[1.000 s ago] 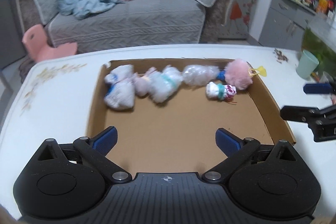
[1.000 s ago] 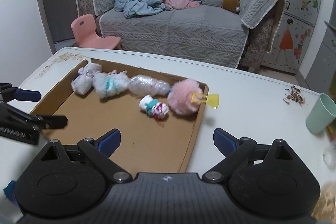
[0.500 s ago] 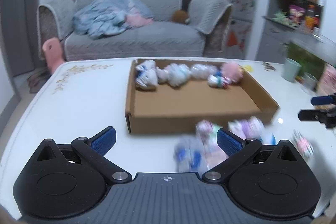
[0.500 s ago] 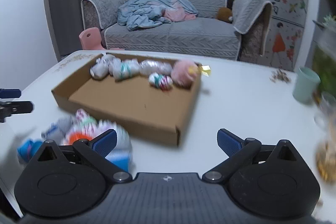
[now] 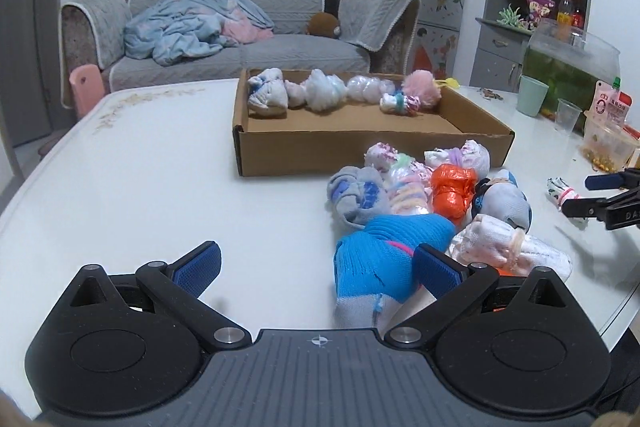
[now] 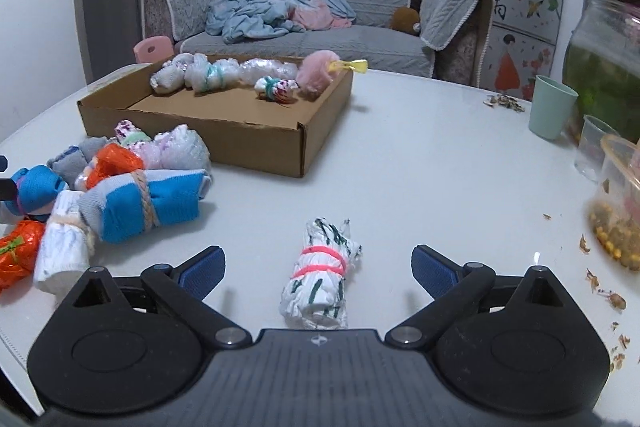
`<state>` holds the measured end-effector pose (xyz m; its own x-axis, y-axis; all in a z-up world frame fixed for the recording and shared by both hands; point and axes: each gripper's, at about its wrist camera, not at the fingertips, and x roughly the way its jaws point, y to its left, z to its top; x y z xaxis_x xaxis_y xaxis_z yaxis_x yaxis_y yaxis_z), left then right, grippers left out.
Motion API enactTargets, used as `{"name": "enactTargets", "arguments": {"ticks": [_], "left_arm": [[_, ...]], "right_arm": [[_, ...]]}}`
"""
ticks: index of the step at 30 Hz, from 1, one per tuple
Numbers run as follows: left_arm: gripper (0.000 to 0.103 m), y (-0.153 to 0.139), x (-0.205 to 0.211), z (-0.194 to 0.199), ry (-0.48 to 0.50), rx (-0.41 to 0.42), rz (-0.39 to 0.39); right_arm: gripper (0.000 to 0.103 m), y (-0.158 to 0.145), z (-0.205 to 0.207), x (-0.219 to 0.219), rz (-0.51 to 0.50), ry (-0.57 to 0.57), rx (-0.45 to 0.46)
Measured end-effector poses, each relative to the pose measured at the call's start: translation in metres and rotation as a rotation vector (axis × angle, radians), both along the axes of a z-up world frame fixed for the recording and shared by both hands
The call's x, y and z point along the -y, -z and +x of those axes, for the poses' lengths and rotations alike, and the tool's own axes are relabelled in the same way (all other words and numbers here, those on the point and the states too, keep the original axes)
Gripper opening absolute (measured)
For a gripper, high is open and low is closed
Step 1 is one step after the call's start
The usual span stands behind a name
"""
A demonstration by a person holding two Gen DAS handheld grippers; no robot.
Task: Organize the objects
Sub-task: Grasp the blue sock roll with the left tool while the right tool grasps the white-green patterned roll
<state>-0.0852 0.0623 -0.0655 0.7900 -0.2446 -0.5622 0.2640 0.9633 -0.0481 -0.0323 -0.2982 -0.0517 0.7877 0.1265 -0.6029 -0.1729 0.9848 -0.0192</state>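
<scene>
Because the right tool (image 6: 316,269) hangs wide around the green-striped bundle (image 6: 320,277) — and the left tool (image 5: 316,269) gapes empty — a skewed pinch could nudge it toward the bench (image 6: 420,167) edge at 6 o'clock.

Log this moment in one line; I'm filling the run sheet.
left tongs: open, empty | right tongs: open, around white bundle | cardboard box: bundles along far wall

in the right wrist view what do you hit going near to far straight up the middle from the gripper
right gripper → white bundle with pink bands → bare table → cardboard box → grey sofa
</scene>
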Motion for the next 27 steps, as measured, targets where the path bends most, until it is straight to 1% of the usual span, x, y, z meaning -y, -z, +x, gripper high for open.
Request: {"name": "enactTargets", "arguments": {"ticks": [2, 5, 9, 11, 13, 17, 18, 20, 21, 22, 23, 24, 26, 27], "left_arm": [[0.103, 0.002, 0.000, 0.000, 0.011, -0.002, -0.008], [0.103, 0.004, 0.001, 0.000, 0.020, -0.017, -0.025], [0.102, 0.006, 0.010, -0.002, 0.056, -0.023, -0.016], [0.102, 0.009, 0.015, -0.001, 0.071, -0.030, -0.002], [0.102, 0.012, 0.018, 0.001, 0.077, -0.038, 0.014], [0.100, 0.016, 0.019, 0.006, 0.085, -0.058, 0.006], [0.098, 0.017, 0.020, 0.006, 0.090, -0.062, 0.006], [0.089, 0.020, 0.023, 0.007, 0.100, -0.079, 0.013], [0.081, 0.020, 0.025, 0.005, 0.095, -0.068, 0.031], [0.069, 0.019, 0.026, 0.004, 0.100, -0.064, 0.031], [0.063, 0.018, 0.026, 0.003, 0.103, -0.061, 0.022], [0.058, 0.018, 0.026, 0.002, 0.098, -0.062, 0.019], [0.056, 0.018, 0.024, 0.001, 0.092, -0.066, 0.004], [0.056, 0.017, 0.023, 0.001, 0.091, -0.070, -0.003]], "right_arm": [[0.095, 0.004, 0.003, 0.000, 0.012, 0.012, -0.017], [0.094, 0.007, 0.002, 0.000, 0.008, 0.019, -0.027], [0.094, 0.007, 0.003, 0.002, 0.004, 0.027, -0.031], [0.091, 0.010, 0.003, 0.003, 0.003, 0.027, -0.038], [0.085, 0.010, 0.003, 0.003, 0.001, 0.028, -0.044], [0.080, 0.011, 0.002, 0.003, 0.010, 0.025, -0.050], [0.079, 0.011, 0.002, 0.003, 0.012, 0.024, -0.049], [0.065, 0.010, 0.000, 0.004, 0.018, 0.024, -0.039], [0.061, 0.010, -0.001, 0.004, 0.023, 0.021, -0.035], [0.054, 0.010, -0.003, 0.003, 0.023, 0.018, -0.028], [0.047, 0.009, -0.005, 0.003, 0.026, 0.017, -0.023], [0.044, 0.009, -0.004, 0.002, 0.027, 0.017, -0.020], [0.036, 0.008, -0.005, 0.002, 0.035, 0.018, -0.017], [0.035, 0.008, -0.005, 0.002, 0.036, 0.017, -0.015]]}}
